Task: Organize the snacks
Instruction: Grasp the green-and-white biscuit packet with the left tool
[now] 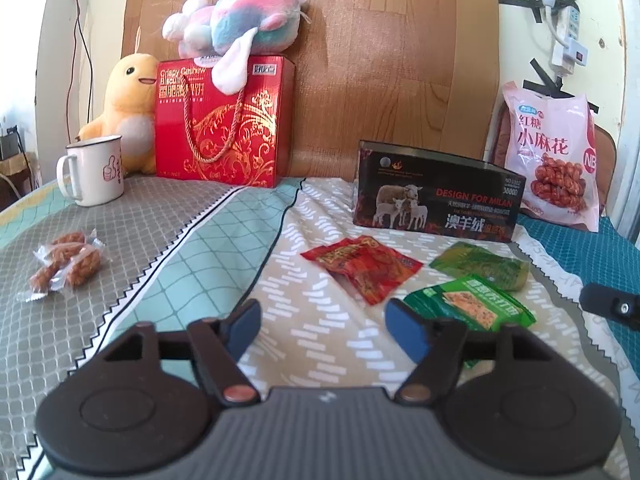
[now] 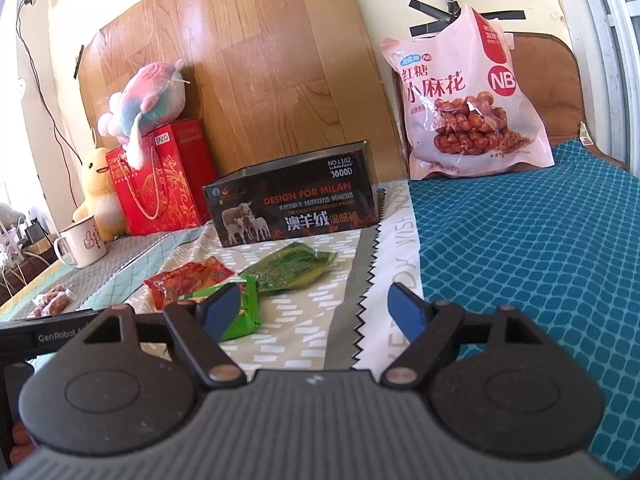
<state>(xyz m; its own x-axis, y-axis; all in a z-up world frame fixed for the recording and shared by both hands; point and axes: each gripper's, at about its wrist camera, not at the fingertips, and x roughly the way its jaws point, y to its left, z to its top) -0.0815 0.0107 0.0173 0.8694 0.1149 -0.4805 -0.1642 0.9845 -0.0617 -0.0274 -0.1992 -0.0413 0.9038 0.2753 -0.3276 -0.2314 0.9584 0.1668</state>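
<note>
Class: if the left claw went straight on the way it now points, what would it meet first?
Probably the patterned cloth between its open jaws; beyond that, likely the red snack packet, though depth is unclear.

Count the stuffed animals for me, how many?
2. The yellow duck sits behind the mug, beside the red box. The rainbow plush lies on top of that box.

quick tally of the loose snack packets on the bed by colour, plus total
red: 1, the red snack packet
green: 2, the dark green packet and the bright green cracker packet
clear: 1 cluster of clear-wrapped brown snacks, pieces too small to count
total: 3 coloured packets plus the cluster
</note>
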